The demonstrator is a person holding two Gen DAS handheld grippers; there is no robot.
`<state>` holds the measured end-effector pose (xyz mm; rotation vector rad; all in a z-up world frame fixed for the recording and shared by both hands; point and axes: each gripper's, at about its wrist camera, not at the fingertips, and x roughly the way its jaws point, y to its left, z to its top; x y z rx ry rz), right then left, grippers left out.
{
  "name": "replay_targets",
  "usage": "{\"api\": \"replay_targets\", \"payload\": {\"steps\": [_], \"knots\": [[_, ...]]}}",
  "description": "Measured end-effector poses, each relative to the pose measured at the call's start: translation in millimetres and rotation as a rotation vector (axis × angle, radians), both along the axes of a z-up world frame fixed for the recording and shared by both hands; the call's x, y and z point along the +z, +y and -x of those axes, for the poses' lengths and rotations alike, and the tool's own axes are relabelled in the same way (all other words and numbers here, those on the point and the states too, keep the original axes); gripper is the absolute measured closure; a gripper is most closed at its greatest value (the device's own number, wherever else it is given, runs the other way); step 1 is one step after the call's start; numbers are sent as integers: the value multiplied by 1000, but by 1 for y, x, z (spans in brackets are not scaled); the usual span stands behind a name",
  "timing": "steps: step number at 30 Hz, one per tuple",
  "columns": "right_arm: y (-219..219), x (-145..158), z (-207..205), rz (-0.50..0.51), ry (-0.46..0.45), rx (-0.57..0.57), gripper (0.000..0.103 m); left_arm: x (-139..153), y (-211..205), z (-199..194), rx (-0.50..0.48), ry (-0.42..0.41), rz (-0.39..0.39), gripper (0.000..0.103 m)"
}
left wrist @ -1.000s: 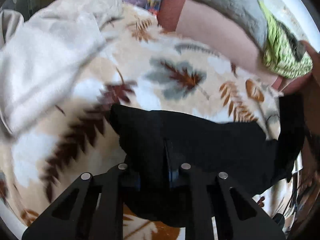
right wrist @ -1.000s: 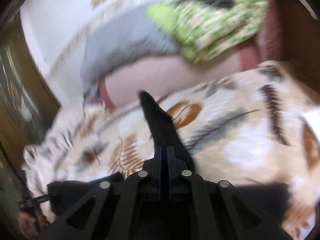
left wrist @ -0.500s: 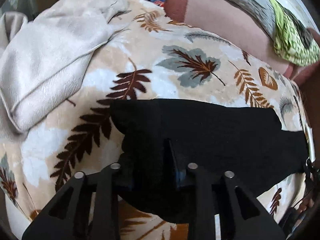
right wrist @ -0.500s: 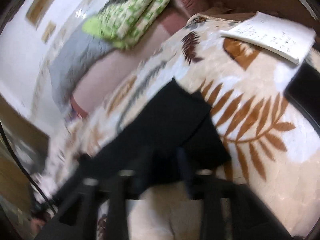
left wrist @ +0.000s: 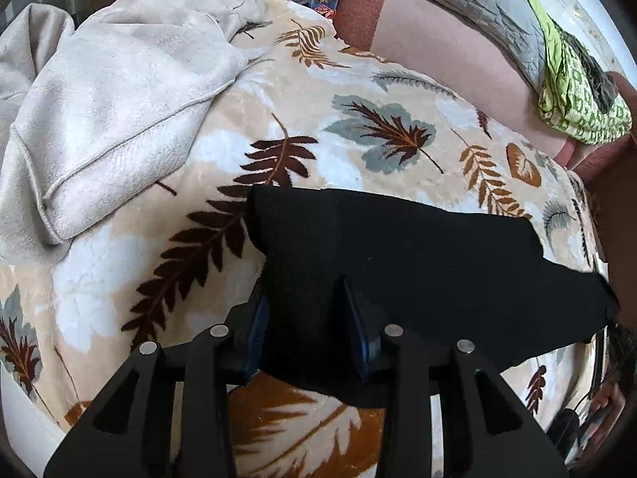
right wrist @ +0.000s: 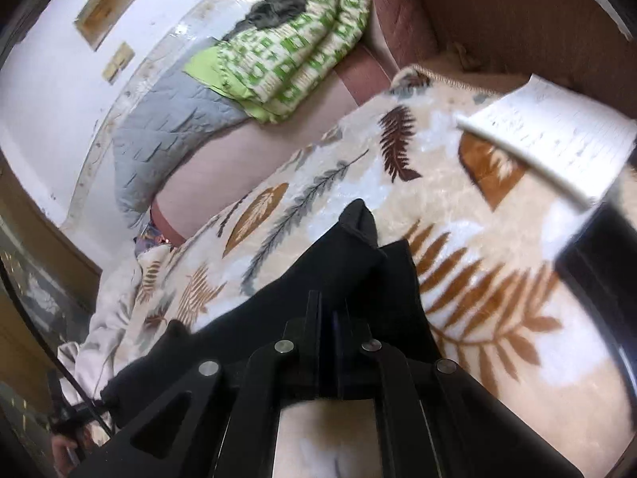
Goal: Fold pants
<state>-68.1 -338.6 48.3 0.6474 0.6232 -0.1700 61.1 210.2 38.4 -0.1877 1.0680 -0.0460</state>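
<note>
Black fabric pants [left wrist: 418, 251] spread flat across the bed's plush cream blanket printed with brown, orange and grey leaves [left wrist: 338, 91], running from the middle of the left wrist view toward its right edge.

Left gripper [left wrist: 306, 314]: jaws set wide apart, blue-lined inner faces visible, 1 finger on either side of a raised ridge of the pants; no squeeze on the cloth. Near end of the pants directly under this gripper.

Right gripper [right wrist: 326, 310]: jaws drawn nearly together, pinched on a fold of the same pants [right wrist: 350, 263]. Peak of cloth lifted into a point just ahead of the fingers [right wrist: 314, 310], remainder trailing back and left over the blanket [right wrist: 497, 306].

Crumpled off-white fleece throw with piped edge [left wrist: 119, 99] lying at the left side of the bed, apart from the pants. Grey quilted cover [right wrist: 167, 131] and green-and-white patterned bundle [right wrist: 294, 40] stacked on pink bedding at the far side. White sheet of printed paper [right wrist: 557, 135] resting on the blanket, right of the pants, well apart. Slight motion blur at the right edge of the right wrist view.
</note>
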Motion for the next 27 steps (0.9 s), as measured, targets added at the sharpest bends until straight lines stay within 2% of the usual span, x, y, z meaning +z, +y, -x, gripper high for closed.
{"api": "replay_targets", "payload": {"steps": [1, 3, 5, 7, 8, 9, 11, 13, 17, 21, 24, 27], "knots": [[0, -2, 0, 7, 14, 2, 100, 0, 1, 0, 2, 2, 7, 69], [-1, -19, -7, 25, 108, 7, 99, -3, 2, -1, 11, 12, 11, 68], [1, -30, -13, 65, 213, -7, 87, -3, 4, 0, 23, 19, 25, 65], [11, -18, -9, 125, 185, -8, 83, 1, 8, 4, 29, 14, 49, 51], [16, -12, -7, 149, 166, 2, 78, 2, 9, 6, 30, 10, 51, 47], [26, 1, -5, 182, 133, 31, 74, 3, 11, 8, 31, 8, 47, 43], [42, 16, -3, 218, 88, 73, 58, 5, 14, 11, 34, 13, 42, 43], [66, 28, -8, 222, 45, 157, 57, 6, 18, 15, 42, 14, 53, 43], [127, 30, -36, 158, -10, 390, 57, 6, 24, 18, 81, 12, 56, 43], [222, 22, -68, 118, -41, 688, 57, 4, 33, 10, 124, 17, 105, 43], [292, 13, -81, 133, -48, 868, 57, 6, 30, 3, 115, 8, 120, 43], [351, 6, -89, 182, -54, 997, 57, 11, 23, -1, 73, -8, 138, 43]]}}
